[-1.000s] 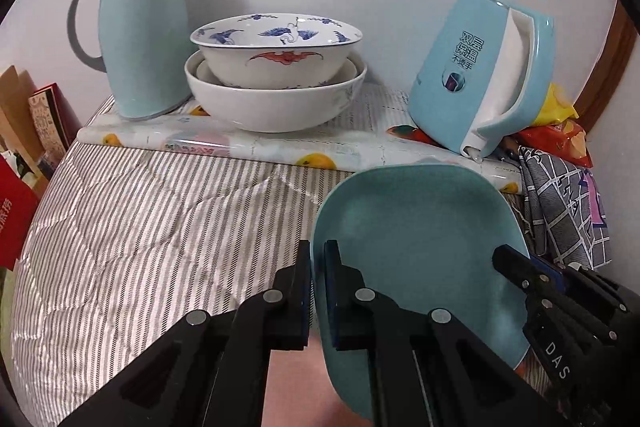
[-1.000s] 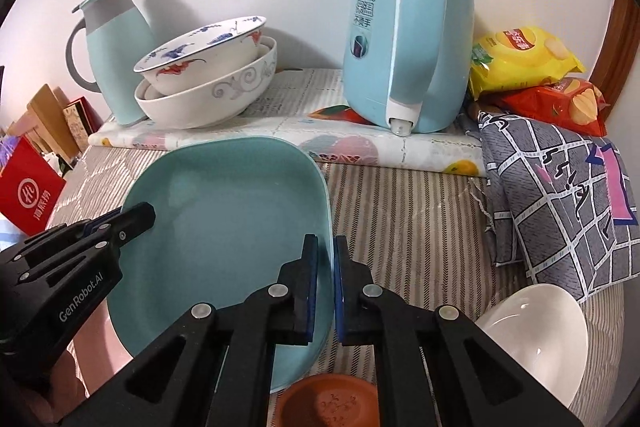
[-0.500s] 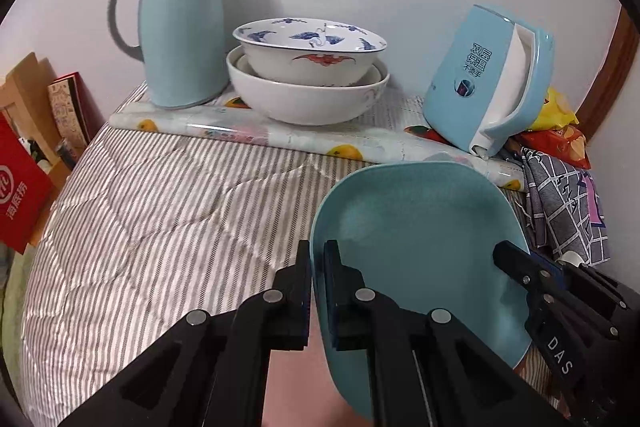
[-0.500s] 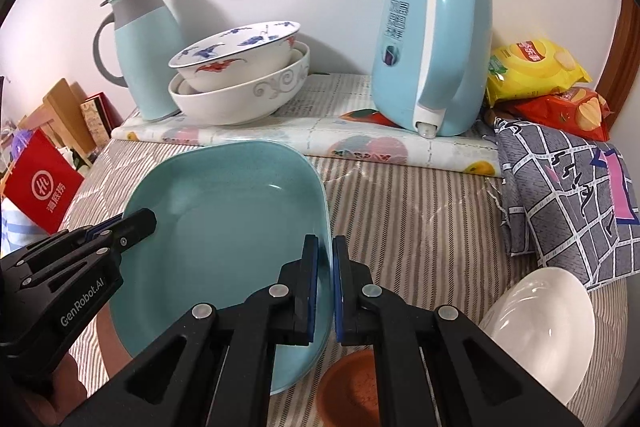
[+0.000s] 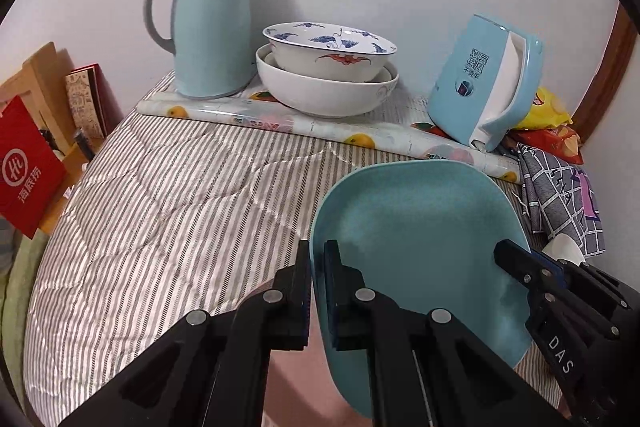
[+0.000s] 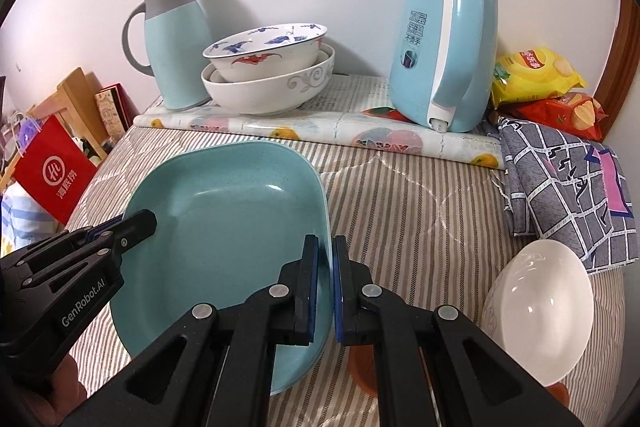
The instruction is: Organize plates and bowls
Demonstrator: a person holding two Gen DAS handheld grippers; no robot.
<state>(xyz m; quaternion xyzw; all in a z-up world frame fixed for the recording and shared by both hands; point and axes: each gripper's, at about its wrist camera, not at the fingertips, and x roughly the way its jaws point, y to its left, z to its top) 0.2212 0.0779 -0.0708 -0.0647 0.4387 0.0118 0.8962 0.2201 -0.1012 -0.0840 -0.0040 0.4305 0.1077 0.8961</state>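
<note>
Left wrist view: left gripper (image 5: 317, 291) is pinching the left rim of the squarish teal ceramic plate (image 5: 416, 235), fingers narrow w/ just the rim between the pads. Right gripper (image 5: 520, 263) is clamping the opposite rim. Plate is hanging above the striped quilted cloth (image 5: 168, 219), not resting on it. Its long axis is running away from the camera, far edge pointing toward the fruit-print mat (image 5: 320, 127) & the stacked bowls – blue-crane patterned bowl (image 5: 330, 47) nested in a plain white bowl (image 5: 326, 91).

Right wrist view: right gripper (image 6: 325, 287) is gripping the plate's (image 6: 224, 223) right rim, narrow gap; left gripper (image 6: 136, 227) is biting the left rim. Plate is tilting, left edge higher.

Risks: glazed rim is prob slippery – if one side pulls faster, it could twist out & drop. A small white bowl (image 6: 540, 311) & a terracotta dish (image 6: 360, 371) are sitting near the right gripper, so a low swing could be knocking them.
</note>
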